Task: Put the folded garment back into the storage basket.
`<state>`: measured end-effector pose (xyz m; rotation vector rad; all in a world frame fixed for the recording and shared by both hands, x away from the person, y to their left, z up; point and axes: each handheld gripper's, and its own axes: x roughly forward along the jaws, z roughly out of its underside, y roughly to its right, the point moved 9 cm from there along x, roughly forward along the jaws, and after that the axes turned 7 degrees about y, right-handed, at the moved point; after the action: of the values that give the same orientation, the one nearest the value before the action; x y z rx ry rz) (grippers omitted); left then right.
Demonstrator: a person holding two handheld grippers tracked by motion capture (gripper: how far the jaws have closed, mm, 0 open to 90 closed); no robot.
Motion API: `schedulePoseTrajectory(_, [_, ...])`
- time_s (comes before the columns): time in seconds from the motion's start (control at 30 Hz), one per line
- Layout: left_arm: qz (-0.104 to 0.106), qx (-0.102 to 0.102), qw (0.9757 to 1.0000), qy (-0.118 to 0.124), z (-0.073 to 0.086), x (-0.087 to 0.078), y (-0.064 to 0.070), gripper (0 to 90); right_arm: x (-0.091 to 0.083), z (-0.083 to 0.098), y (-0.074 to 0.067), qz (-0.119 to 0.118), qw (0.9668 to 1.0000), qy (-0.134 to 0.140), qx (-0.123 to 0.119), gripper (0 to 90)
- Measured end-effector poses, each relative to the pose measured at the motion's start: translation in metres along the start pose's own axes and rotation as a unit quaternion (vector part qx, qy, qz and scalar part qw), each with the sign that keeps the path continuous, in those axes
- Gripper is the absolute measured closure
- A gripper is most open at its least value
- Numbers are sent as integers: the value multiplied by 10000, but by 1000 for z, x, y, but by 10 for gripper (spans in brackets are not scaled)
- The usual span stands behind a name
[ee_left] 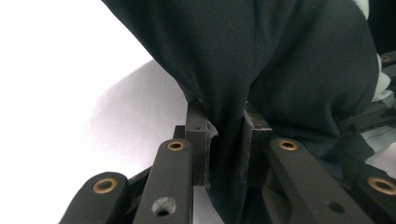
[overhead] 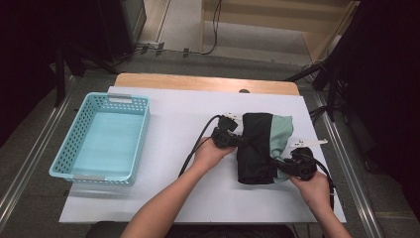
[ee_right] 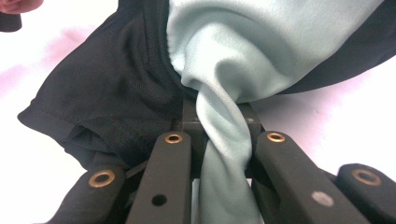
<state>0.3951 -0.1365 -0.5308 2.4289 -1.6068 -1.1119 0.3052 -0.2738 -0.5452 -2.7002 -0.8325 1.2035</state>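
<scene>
high view: folded black and pale mint-green fabric garment (overhead: pixel 260 148) lay between the two tools, long axis running away from the person, left gripper (overhead: pixel 232 140) clamped on its near-left black edge, right gripper (overhead: pixel 286 166) clamped on its near-right corner. both hands equally close, each already on the cloth, so neither had to reach. light blue perforated plastic basket (overhead: pixel 101 139) stood well apart to the left of the left gripper, open side up and holding nothing, with bare white table sheet (overhead: pixel 178 124) between and nothing in the way. judged likely destination, so the coming move would carry the bundle leftward across that clear stretch, the left gripper leading.

left gripper view: jaws pinched together on a gathered fold of black cloth (ee_left: pixel 227 130), fabric rising straight ahead and spreading to the right of the jaws; white surface off to the left.

right gripper view: jaws closed on a twisted strand of mint-green cloth (ee_right: pixel 219 140), black layer bunched just left of the jaws, green panel billowing above. cloth hung slack from the pinch, likely to sag and trail in transit, perhaps catching the basket rim.
</scene>
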Motion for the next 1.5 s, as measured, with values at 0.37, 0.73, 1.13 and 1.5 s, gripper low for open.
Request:
schedulePoseTrajectory(0.37, [-43, 16, 10000, 12, -5, -24, -1, 782, -1, -11, -18, -141, 9998, 125, -92, 784])
schedulePoseTrajectory(0.73, [-33, -100, 9999, 83, -2, -53, -7, 783, 5, -21, -40, -349, 9991, 152, -193, 784])
schedulePoseTrajectory(1.13, [-134, -151, 9997, 111, 1, -69, -12, 784, 13, -28, -55, -489, 9982, 169, -317, 784])
schedulePoseTrajectory(1.5, [-300, -242, 9991, 148, 9, -87, -19, 784, 23, -32, -68, -622, 9970, 102, -449, 783])
